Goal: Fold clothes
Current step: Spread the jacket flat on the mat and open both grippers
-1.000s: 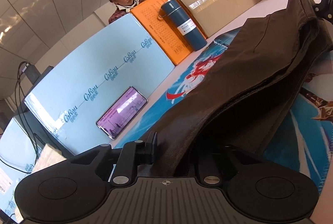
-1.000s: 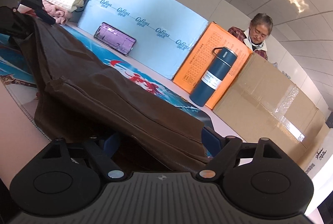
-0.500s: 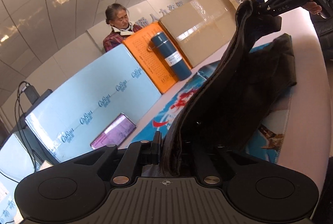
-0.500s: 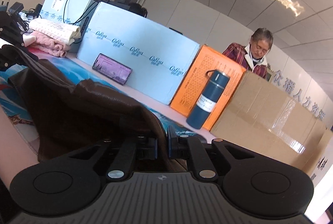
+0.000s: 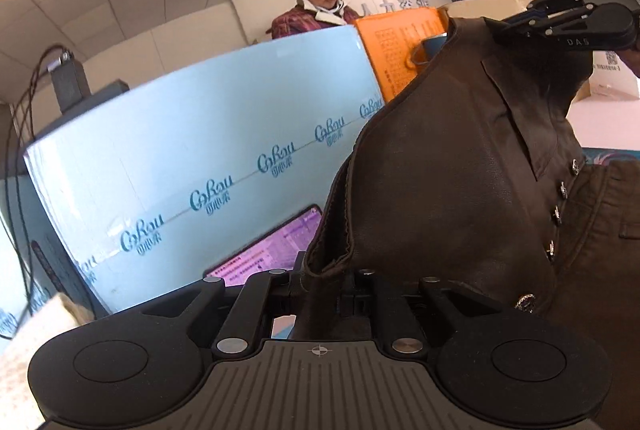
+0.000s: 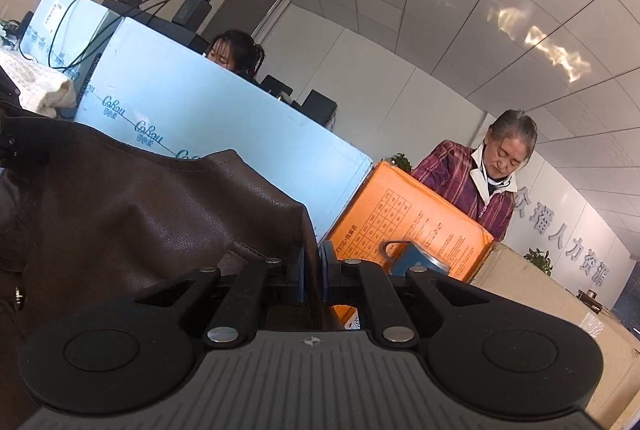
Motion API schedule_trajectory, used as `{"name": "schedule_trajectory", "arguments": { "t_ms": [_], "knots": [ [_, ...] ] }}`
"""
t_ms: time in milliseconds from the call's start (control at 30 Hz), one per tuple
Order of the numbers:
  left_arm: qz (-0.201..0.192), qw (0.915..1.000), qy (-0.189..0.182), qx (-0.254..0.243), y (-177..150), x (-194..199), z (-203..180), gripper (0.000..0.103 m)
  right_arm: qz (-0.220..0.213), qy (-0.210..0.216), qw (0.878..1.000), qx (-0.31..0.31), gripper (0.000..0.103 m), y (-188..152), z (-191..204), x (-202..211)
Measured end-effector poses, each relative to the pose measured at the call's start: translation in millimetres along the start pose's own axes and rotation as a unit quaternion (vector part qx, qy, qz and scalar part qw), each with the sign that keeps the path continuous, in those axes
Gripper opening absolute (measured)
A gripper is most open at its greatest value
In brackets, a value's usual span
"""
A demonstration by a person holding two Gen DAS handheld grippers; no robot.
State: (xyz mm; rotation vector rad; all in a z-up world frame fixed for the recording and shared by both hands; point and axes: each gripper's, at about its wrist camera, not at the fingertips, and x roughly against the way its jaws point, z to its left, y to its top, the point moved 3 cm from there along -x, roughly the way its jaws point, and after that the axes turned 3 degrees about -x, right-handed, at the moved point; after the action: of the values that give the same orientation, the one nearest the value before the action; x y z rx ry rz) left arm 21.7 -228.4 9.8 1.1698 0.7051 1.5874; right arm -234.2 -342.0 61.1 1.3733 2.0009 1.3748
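Note:
A dark brown leather-look garment (image 5: pixel 452 190) with a row of metal buttons hangs in the air between my two grippers. My left gripper (image 5: pixel 320 290) is shut on one end of its upper edge. My right gripper (image 6: pixel 314 282) is shut on the other end of the garment (image 6: pixel 140 214). The right gripper also shows in the left wrist view (image 5: pixel 568 18), high at the right, pinching the cloth. The garment's lower part drops out of sight below both views.
A light blue foam board (image 5: pixel 200 158) stands behind, with a lit phone (image 5: pixel 272 254) leaning on it. An orange box (image 6: pixel 412 226), a blue flask (image 6: pixel 416 262) and a cardboard box (image 6: pixel 560 302) stand to the right. Folded towels (image 6: pixel 36 82) lie far left. Two people sit behind the boards.
Both grippers have risen with the garment, lifting it off the table mat until it hangs between them. The right gripper went from open around the cloth to shut on it.

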Motion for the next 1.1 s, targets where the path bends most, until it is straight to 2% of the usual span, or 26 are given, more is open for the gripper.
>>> {"name": "schedule_trajectory", "arguments": {
  "t_ms": [67, 133, 200, 233, 300, 367, 433, 467, 500, 567, 600, 667, 767, 867, 967, 1067, 1100],
  "knots": [
    [0.027, 0.9989, -0.005, 0.038, -8.1, -22.5, 10.2, 0.02, 0.001, -0.001, 1.0, 0.003, 0.007, 11.3, -3.8, -28.4],
    [0.051, 0.9975, 0.002, 0.05, -16.5, -36.7, 13.4, 0.033, 0.027, 0.013, 1.0, -0.005, 0.01, 4.9, 0.1, -53.5],
    [0.049, 0.9973, 0.005, 0.054, -18.9, -31.3, 17.5, 0.057, 0.051, 0.01, 0.999, -0.013, 0.013, -8.0, 6.2, -69.4],
    [0.048, 0.9972, 0.007, 0.056, -20.1, -28.6, 19.5, 0.062, 0.058, 0.006, 0.998, -0.018, 0.014, -12.9, 7.5, -75.7],
    [0.047, 0.997, 0.011, 0.061, -22.5, -23.2, 23.6, 0.07, 0.067, 0.005, 0.997, -0.047, 0.024, -23.0, 4.2, -77.5],
    [0.045, 0.9967, 0.014, 0.065, -25.0, -17.8, 27.6, 0.075, 0.068, 0.011, 0.994, -0.083, 0.042, -30.0, -3.3, -70.1],
    [0.044, 0.9965, 0.018, 0.07, -27.4, -12.4, 31.7, 0.076, 0.067, 0.02, 0.991, -0.115, 0.047, -36.0, -13.6, -56.1],
    [0.041, 0.9966, 0.012, 0.07, -28.0, -7.4, 32.6, 0.076, 0.067, 0.029, 0.989, -0.132, 0.053, -39.3, -18.6, -44.0],
    [0.03, 0.9973, -0.021, 0.064, -26.5, 6.2, 29.3, 0.078, 0.067, 0.041, 0.985, -0.151, 0.057, -45.3, -24.6, -28.6],
    [0.016, 0.9955, -0.076, 0.054, -28.5, 32.5, 18.3, 0.085, 0.066, 0.066, 0.977, -0.19, 0.073, -58.9, -37.4, 3.4],
    [0.013, 0.9939, -0.097, 0.05, -31.6, 45.2, 11.0, 0.086, 0.07, 0.074, 0.973, -0.207, 0.076, -68.7, -42.4, 20.6],
    [0.014, 0.9925, -0.108, 0.055, -40.1, 67.1, -4.2, 0.086, 0.079, 0.078, 0.966, -0.234, 0.078, -89.3, -49.4, 54.7],
    [0.014, 0.9945, -0.082, 0.064, -56.0, 106.6, -25.5, 0.086, 0.099, 0.056, 0.962, -0.247, 0.08, -118.7, -48.8, 107.5],
    [0.012, 0.9974, -0.061, 0.037, -58.9, 140.1, -50.2, 0.087, 0.116, 0.047, 0.966, -0.228, 0.084, -138.9, -35.9, 155.7],
    [0.036, 0.9982, -0.023, -0.041, -59.4, 157.1, -78.1, 0.09, 0.127, 0.055, 0.972, -0.189, 0.09, -146.6, -14.3, 196.2],
    [0.065, 0.9917, 0.007, -0.111, -61.3, 162.1, -96.6, 0.091, 0.128, 0.077, 0.98, -0.135, 0.095, -147.4, 11.2, 227.8],
    [0.07, 0.9902, 0.008, -0.12, -62.5, 161.7, -100.2, 0.091, 0.127, 0.083, 0.98, -0.126, 0.096, -147.4, 17.5, 234.0]
  ]
}}
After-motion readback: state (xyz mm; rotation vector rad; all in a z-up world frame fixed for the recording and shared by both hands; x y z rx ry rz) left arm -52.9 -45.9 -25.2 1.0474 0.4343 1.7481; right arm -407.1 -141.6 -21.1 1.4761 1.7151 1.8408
